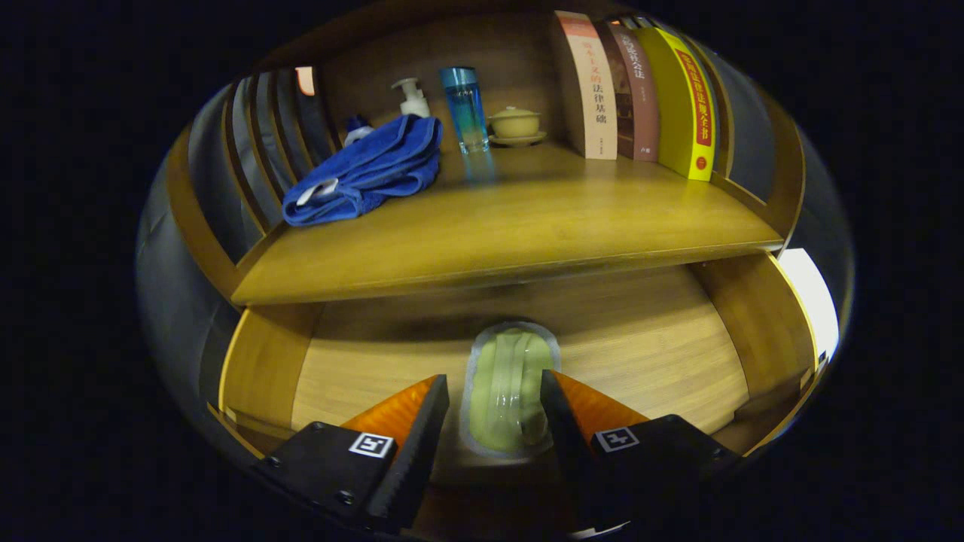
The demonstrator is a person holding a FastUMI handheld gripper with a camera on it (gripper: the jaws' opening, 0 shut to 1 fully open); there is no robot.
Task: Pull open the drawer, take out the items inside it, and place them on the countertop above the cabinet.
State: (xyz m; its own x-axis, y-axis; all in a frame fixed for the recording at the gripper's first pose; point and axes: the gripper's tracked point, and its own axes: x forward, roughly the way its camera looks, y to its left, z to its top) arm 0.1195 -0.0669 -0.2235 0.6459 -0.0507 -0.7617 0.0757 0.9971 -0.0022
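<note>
The wooden drawer (648,354) stands pulled open below the countertop (527,226). On its floor lies a pale green item sealed in a clear packet (504,391), its far end under the countertop's shadow. My gripper (493,378) reaches down into the drawer with its jaws open and one finger on each side of the packet. The right finger overlaps the packet's edge. A narrow gap shows between the left finger and the packet.
On the countertop lie a folded blue towel (369,169), a white pump bottle (410,96), a tall blue bottle (465,109) and a lidded cup on a saucer (515,123). Several books (640,90) stand at its back right. Slatted wooden sides close in the left.
</note>
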